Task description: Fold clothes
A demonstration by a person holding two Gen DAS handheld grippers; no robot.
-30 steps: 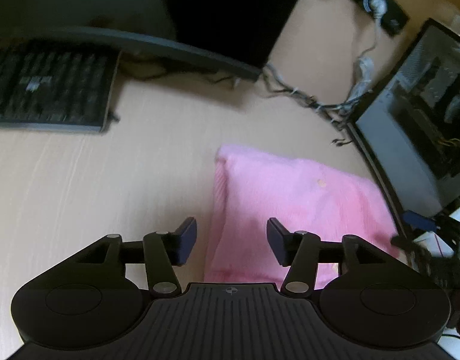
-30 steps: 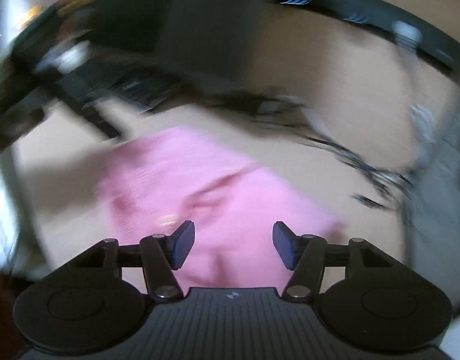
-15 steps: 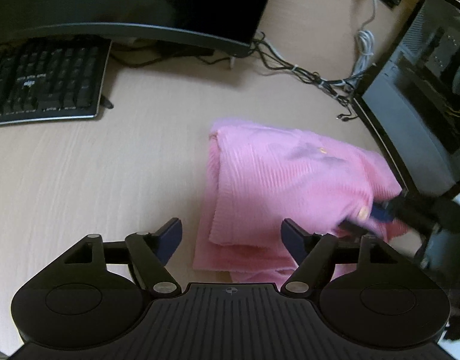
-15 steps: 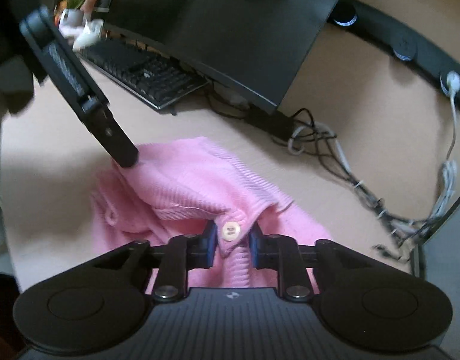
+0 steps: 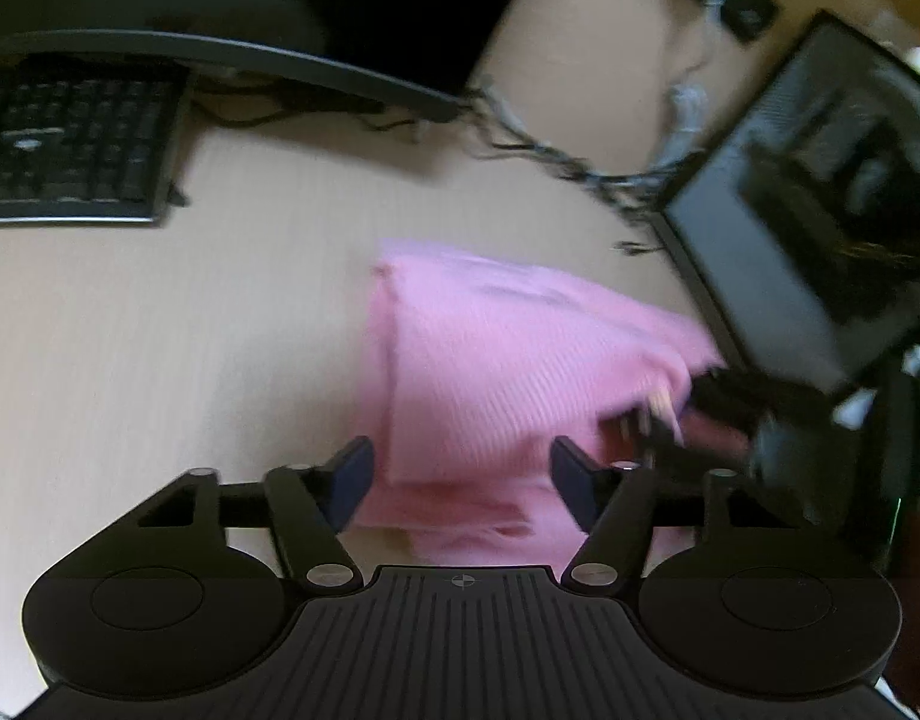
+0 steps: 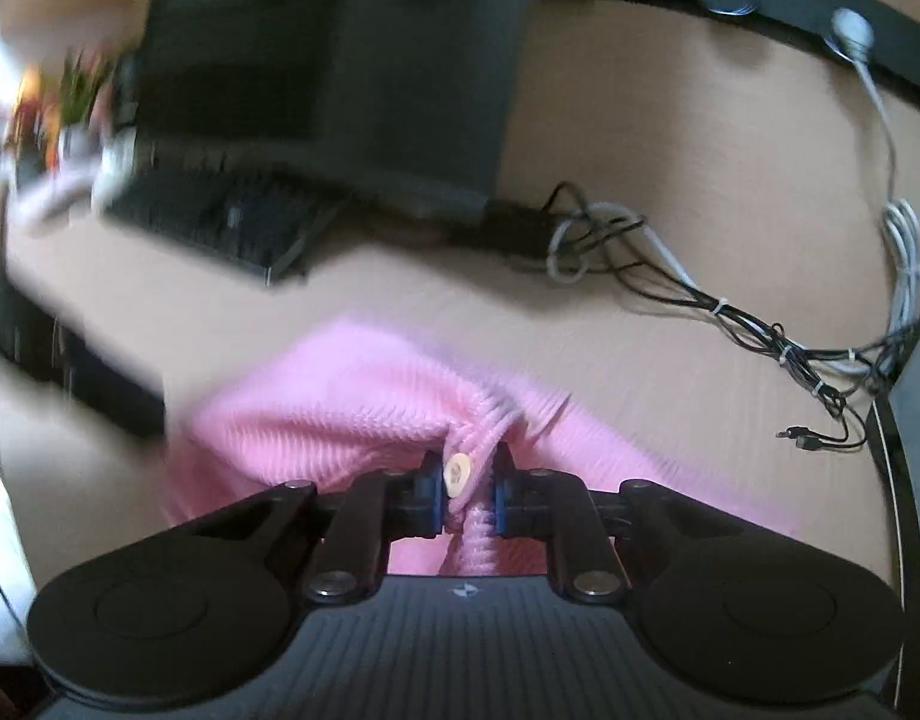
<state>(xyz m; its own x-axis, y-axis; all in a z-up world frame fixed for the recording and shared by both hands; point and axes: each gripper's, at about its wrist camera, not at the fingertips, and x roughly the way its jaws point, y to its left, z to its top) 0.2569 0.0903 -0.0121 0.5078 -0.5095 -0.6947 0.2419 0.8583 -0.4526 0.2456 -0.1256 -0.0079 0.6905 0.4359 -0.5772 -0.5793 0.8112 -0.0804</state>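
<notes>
My right gripper [image 6: 467,495] is clamped on the pink knit cardigan [image 6: 364,408], pinching a ribbed edge of it that carries a pale round button [image 6: 458,470]; the button sits right between the two blue pads. From that pinch the fabric is drawn up into a small peak, while the rest of the garment lies bunched on the pale wooden counter [image 6: 670,354].

My left gripper [image 5: 463,471] is spread wide and holds nothing. Its fingers stand over the near edge of the cardigan [image 5: 496,372], one to either side, and I cannot tell whether they touch the cloth. In the left wrist view the garment lies in layers, an upper panel over a lower strip, and my right gripper [image 5: 658,426] shows as a dark blurred shape at its right edge (the button is a pale smear there).

Beyond the cardigan on the counter stand a dark monitor [image 6: 340,60], a black keyboard [image 5: 70,144] to the left, and a tangle of cables [image 6: 760,330] to the right. A dark case [image 5: 820,228] rises just beside the cardigan's right side.
</notes>
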